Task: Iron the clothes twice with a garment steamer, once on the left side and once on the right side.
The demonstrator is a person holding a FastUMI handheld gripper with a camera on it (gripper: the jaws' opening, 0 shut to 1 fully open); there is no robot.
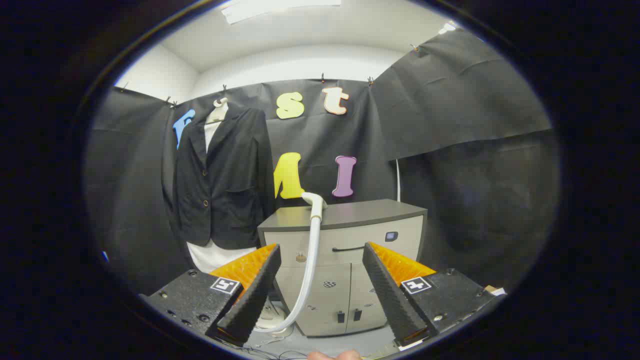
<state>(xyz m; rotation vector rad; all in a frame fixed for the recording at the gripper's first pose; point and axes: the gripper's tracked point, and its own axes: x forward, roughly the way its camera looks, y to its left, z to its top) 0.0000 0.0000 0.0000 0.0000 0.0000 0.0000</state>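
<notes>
Here the gripper (pixel 321 250) has its two fingers spread wide, with nothing held between them. Each ridged, wedge-shaped finger rises from a black block that carries a small square black-and-white marker (pixel 224 285). A fingertip of the person's hand (pixel 334 355) shows just below and between the two blocks; the rest of the hand is hidden, so its pose cannot be told beyond the fact that the gripper is held level and pointed straight at the cabinet.

In the gap between the fingers, well beyond them, runs the white, flexible hose of the garment steamer (pixel 309 270). It curves up from a pale round base on the floor (pixel 270 315), close to the left finger, and ends in the white steamer head (pixel 314 202), which rests on the front edge of the cabinet top. The steamer is apart from both fingers.

Behind the hose stands a low grey cabinet (pixel 380 237) with a darker top, a drawer with a dark curved handle (pixel 347 248) and two doors below.

Farther back, beyond the left finger and beside the cabinet, hangs the black buttoned jacket (pixel 222 180). It sits over a white shirt (pixel 212 255) on a white hanger (pixel 219 106) against the black cloth wall (pixel 450 110). The jacket is well apart from the gripper and beside the steamer head, not touching it.
</notes>
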